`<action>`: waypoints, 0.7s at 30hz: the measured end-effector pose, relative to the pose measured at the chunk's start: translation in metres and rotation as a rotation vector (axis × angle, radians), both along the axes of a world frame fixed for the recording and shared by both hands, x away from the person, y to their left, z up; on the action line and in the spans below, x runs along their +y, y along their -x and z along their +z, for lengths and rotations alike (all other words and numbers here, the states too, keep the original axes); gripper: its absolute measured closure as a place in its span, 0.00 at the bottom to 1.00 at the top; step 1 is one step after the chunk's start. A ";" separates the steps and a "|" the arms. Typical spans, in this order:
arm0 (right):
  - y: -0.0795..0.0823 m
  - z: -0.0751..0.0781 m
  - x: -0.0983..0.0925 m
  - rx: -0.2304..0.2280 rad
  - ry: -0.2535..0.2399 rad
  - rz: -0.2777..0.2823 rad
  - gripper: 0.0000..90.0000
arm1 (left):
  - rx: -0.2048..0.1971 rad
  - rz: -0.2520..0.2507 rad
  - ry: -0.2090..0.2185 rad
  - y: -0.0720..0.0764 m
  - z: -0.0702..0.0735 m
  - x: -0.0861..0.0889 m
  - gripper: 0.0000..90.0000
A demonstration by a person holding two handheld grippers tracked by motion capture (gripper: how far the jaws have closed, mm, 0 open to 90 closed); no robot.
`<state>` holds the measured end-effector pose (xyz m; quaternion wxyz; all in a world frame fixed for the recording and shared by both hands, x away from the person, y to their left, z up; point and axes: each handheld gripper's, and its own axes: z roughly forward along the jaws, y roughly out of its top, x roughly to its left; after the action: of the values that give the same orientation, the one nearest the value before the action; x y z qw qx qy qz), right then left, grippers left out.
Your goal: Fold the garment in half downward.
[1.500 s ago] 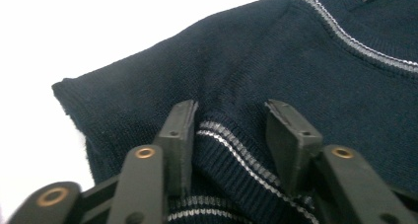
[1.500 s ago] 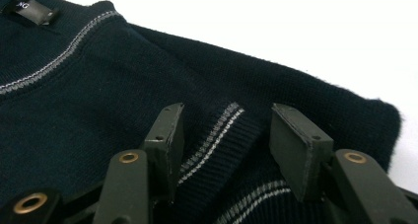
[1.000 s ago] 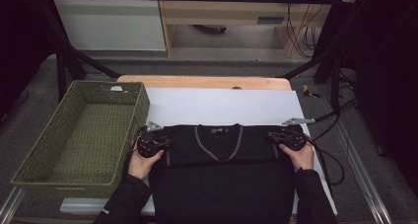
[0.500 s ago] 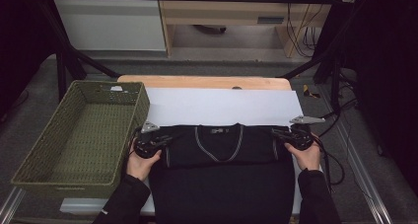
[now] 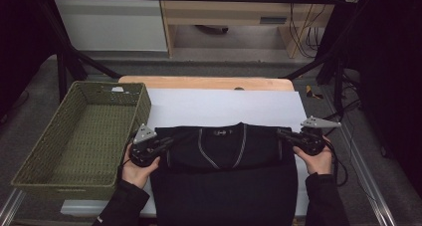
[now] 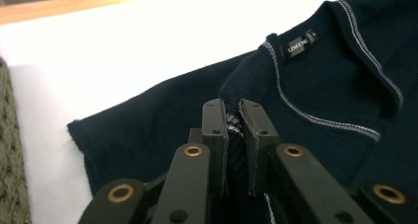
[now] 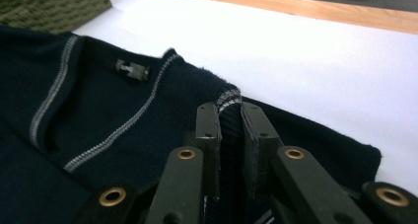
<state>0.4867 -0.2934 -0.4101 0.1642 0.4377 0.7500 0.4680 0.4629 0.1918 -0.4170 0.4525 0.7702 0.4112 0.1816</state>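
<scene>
A dark navy sweater (image 5: 224, 156) with grey-striped neck trim lies on the white sheet (image 5: 224, 106), its lower part hanging over the near edge. My left gripper (image 5: 169, 142) holds its left shoulder. Its jaws have just been closing, and in the left gripper view they (image 6: 233, 108) pinch a fold of the knit (image 6: 320, 86) with a striped edge. My right gripper (image 5: 281, 133) holds the right shoulder. In the right gripper view its jaws (image 7: 229, 110) clamp a raised fold of sweater (image 7: 98, 125) topped by grey stripes.
A green woven basket (image 5: 30, 178) stands empty at the left, close beside my left hand. The white sheet covers a wooden table (image 5: 199, 81). Cables trail off the right edge, and black frame bars cross the back.
Both hands have risen a little and drifted outward with the shoulders pinched. The top edge of the sweater is pulled wider and lifted slightly off the sheet.
</scene>
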 end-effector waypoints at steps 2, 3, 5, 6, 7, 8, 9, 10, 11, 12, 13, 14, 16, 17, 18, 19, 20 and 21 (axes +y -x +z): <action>0.005 0.000 0.000 -0.005 -0.003 0.003 0.89 | -0.014 -0.012 -0.006 0.004 0.002 -0.001 0.91; 0.005 0.000 0.000 -0.005 -0.003 0.003 0.89 | -0.013 -0.023 -0.006 0.006 0.002 -0.002 0.91; 0.011 0.001 0.001 -0.006 0.008 0.006 0.89 | -0.012 -0.032 0.007 0.012 0.002 0.000 0.91; 0.014 0.001 0.001 -0.010 0.012 0.012 0.89 | -0.012 -0.038 0.008 0.015 0.003 0.002 0.91; 0.022 0.003 0.000 -0.014 0.013 0.017 0.89 | -0.010 -0.042 0.015 0.018 0.003 0.004 0.91; 0.027 0.005 -0.001 -0.017 0.012 0.021 0.89 | -0.007 -0.053 0.035 0.027 0.005 0.008 0.91; 0.032 0.007 -0.002 -0.022 0.012 0.025 0.89 | -0.007 -0.053 0.035 0.027 0.005 0.008 0.91; 0.037 0.008 -0.003 -0.030 0.009 0.031 0.89 | -0.007 -0.056 0.039 0.032 0.005 0.010 0.90; 0.042 0.009 -0.005 -0.033 0.007 0.038 0.89 | -0.008 -0.072 0.033 0.041 0.005 0.014 0.90; 0.048 0.010 -0.006 -0.032 0.008 0.042 0.89 | -0.013 -0.081 0.030 0.046 0.005 0.014 0.90; 0.053 0.009 -0.007 -0.033 0.008 0.050 0.89 | -0.014 -0.095 0.032 0.050 0.005 0.015 0.90; 0.058 0.009 -0.009 -0.028 0.004 0.054 0.88 | -0.013 -0.107 0.030 0.055 0.004 0.015 0.90; 0.069 0.005 -0.012 -0.020 0.001 0.066 0.88 | -0.013 -0.115 0.023 0.059 0.003 0.015 0.90; 0.074 0.001 -0.013 -0.011 -0.001 0.072 0.88 | -0.005 -0.124 0.021 0.063 0.000 0.016 0.90; 0.074 0.001 -0.013 -0.011 -0.001 0.072 0.88 | 0.004 -0.133 0.021 0.067 -0.002 0.016 0.90; 0.082 -0.006 -0.015 0.015 0.014 0.077 0.88 | 0.009 -0.137 0.014 0.071 -0.005 0.016 0.90; 0.086 -0.010 -0.016 0.027 0.018 0.074 0.88 | 0.021 -0.145 0.004 0.077 -0.011 0.016 0.90; 0.088 -0.014 -0.017 0.042 0.015 0.073 0.88 | 0.021 -0.145 0.004 0.077 -0.011 0.016 0.90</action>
<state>0.3986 -0.3108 -0.4245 0.1342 0.4184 0.7722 0.4589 0.3863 0.2077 -0.4284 0.4616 0.7989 0.3595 0.1396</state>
